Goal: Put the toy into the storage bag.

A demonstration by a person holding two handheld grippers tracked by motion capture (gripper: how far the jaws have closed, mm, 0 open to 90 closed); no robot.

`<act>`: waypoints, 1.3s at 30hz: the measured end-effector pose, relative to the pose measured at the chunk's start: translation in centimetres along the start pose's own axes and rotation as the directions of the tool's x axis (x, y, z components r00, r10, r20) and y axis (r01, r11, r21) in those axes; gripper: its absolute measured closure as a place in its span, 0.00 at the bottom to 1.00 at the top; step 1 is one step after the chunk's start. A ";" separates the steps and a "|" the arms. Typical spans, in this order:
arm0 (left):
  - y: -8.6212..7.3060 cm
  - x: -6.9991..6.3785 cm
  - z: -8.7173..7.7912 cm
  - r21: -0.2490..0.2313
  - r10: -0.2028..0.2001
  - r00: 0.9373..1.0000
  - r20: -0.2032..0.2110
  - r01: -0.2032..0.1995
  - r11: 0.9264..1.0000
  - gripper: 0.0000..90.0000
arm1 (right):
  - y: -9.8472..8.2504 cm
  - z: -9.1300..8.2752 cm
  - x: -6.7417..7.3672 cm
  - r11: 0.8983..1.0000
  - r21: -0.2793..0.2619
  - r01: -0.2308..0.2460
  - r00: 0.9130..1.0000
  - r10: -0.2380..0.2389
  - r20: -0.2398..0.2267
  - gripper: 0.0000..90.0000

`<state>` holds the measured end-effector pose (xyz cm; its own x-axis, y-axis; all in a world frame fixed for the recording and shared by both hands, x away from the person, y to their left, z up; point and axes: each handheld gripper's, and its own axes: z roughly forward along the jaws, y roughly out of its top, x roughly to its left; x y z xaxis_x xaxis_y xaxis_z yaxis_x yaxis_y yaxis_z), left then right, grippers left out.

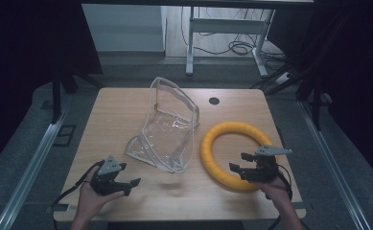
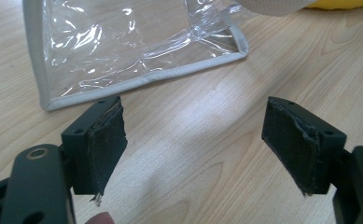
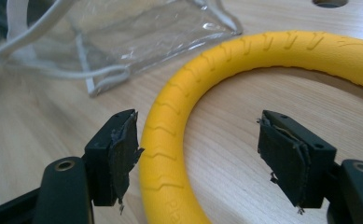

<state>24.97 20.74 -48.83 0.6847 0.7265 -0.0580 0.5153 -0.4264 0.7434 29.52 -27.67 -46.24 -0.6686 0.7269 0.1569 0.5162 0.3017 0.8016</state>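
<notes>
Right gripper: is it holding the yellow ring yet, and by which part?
No. The right gripper is open astride the yellow ring's near arc; the pads press on nothing.

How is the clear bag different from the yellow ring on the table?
The clear bag is see-through with grey edging; the yellow ring is solid and ribbed. The bag partly stands up, crumpled; the ring lies flat. The right gripper has its open jaws astride the ring; the left gripper is short of the bag. Both rest on the wooden table.

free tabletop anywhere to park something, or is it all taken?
Bare wood lies left of the clear bag, out to the table edge, and along the near edge between the two grippers. It is crowded on the right, where the yellow ring lies beside the bag.
</notes>
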 end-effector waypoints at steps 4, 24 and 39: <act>0.0 0.0 0.1 -0.002 -0.009 1.000 0.012 0.009 1.000 0.24 | 1.0 0.0 0.3 0.995 0.080 0.061 0.998 -0.061 0.000 0.31; 0.0 -0.1 0.2 0.004 -0.010 1.000 0.014 0.010 1.000 0.23 | 3.6 3.3 2.0 0.879 0.418 0.229 0.973 -0.205 -0.102 0.32; 0.0 -0.1 0.3 0.012 -0.006 1.000 0.011 0.006 1.000 0.23 | 1.7 5.6 2.7 0.759 0.578 0.301 0.953 -0.260 -0.155 0.35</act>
<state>25.04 20.49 -49.07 0.6873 0.7230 -0.0698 0.5255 -0.4286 0.7350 31.58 -21.69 -47.67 -0.8542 0.5190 0.0306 0.5000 0.8040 0.3220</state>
